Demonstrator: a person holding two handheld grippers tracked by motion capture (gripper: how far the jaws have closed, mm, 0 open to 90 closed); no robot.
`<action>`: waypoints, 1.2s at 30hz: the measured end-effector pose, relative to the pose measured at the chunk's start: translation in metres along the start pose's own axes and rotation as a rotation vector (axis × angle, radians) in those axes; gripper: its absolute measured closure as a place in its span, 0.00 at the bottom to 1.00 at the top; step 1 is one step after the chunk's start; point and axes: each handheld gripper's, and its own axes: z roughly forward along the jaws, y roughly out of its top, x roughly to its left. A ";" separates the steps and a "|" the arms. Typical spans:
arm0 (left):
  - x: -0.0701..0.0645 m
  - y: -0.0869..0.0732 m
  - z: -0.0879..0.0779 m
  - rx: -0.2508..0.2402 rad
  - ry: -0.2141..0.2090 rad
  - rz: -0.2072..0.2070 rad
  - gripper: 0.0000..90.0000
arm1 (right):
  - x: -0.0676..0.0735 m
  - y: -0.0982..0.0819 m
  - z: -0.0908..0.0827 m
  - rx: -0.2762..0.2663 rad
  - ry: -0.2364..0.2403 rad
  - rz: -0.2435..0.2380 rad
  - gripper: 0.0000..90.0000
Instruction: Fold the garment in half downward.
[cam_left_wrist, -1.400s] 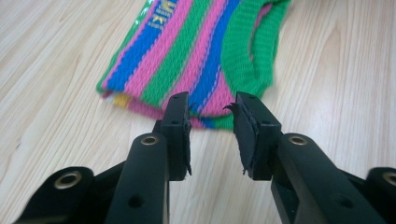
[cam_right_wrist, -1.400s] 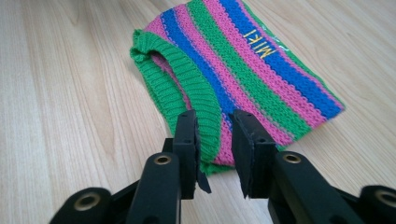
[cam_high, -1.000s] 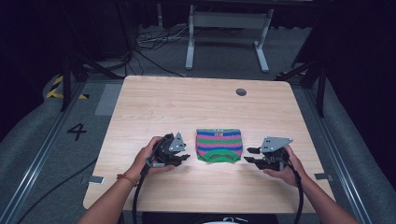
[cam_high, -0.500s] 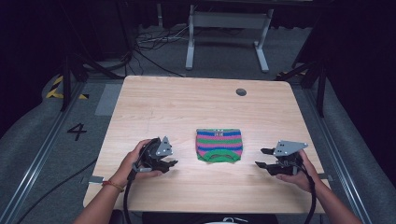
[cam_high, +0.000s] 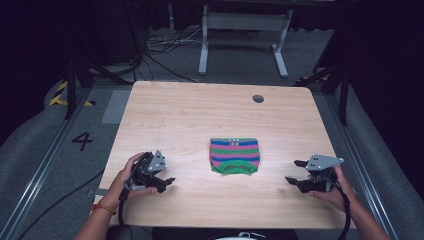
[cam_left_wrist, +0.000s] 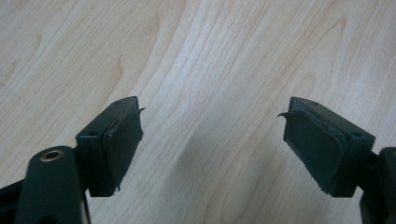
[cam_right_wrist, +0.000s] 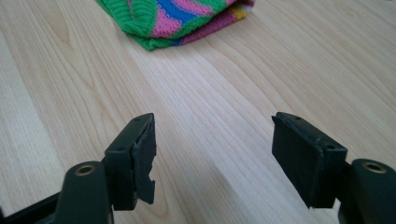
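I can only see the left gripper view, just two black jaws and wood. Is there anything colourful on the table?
Observer: Yes. A folded striped knit cloth, green, pink and blue, lies near the middle of the table.
Operator: Is my left gripper touching it?
Observer: No. In the high view the left gripper sits off to the cloth's left, with bare wood between them.
Operator: Where's the other gripper?
Observer: The right gripper is on the cloth's other side, also apart from it, jaws spread with nothing between them. Both grippers' jaws have just been opening.
Operator: Anything else on the table?
Observer: A small dark round hole near the far edge.
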 end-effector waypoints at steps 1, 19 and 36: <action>0.001 -0.003 -0.001 0.000 0.001 -0.010 0.22 | -0.001 -0.003 -0.001 0.002 -0.008 0.007 0.34; 0.008 -0.049 -0.016 -0.026 -0.009 -0.159 0.19 | -0.009 -0.063 -0.021 0.005 -0.062 0.159 0.22; 0.004 -0.070 -0.016 -0.074 -0.009 -0.266 0.17 | -0.011 -0.074 -0.019 -0.014 -0.039 0.235 0.18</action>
